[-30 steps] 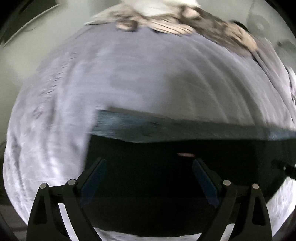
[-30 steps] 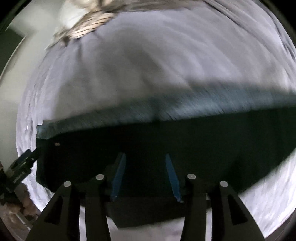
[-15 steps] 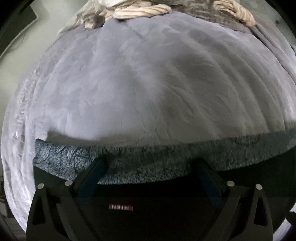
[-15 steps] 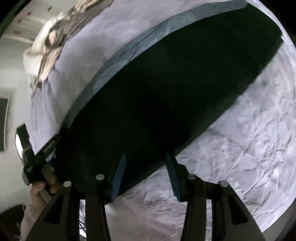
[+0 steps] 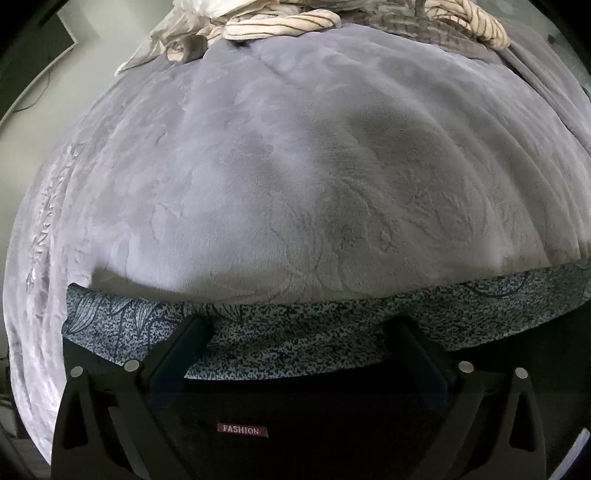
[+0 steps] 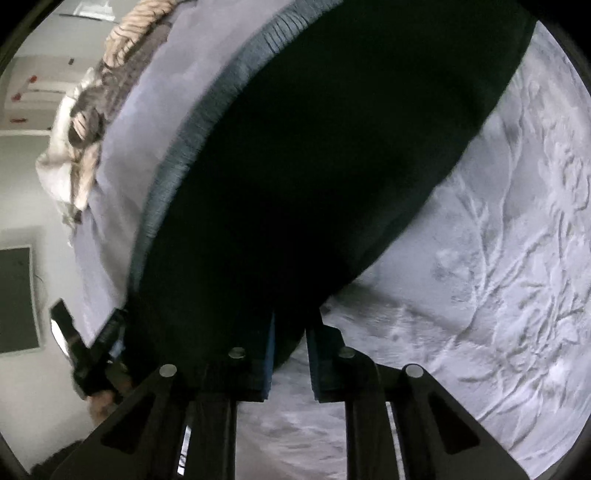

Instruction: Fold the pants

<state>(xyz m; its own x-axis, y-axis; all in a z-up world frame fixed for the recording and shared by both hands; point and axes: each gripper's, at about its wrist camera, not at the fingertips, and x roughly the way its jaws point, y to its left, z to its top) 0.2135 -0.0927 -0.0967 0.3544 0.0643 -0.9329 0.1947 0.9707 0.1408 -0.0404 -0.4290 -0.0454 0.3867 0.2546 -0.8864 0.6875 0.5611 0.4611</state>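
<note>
With the dark pants [image 5: 295, 406] laid flat on the grey blanket [image 5: 295, 166], the left gripper [image 5: 299, 343] stood wide open over their waistband while the right gripper [image 6: 290, 332], just closing, pinched their edge, folding apparently unfinished.

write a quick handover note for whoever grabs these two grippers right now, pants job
Left gripper: jaws wide open over the patterned waistband of the dark pants; the pads press on nothing.
Right gripper: jaws have just been closing and stand narrow around the pants' near edge; whether the pads pinch the cloth yet cannot be told.
Pants lie spread flat on the grey blanket, FASHION label facing up. Striped bedding is bunched at the far end.
Done: pants laid out flat.
Left: no fold shows yet, so probably secure both grips, then fold.
</note>
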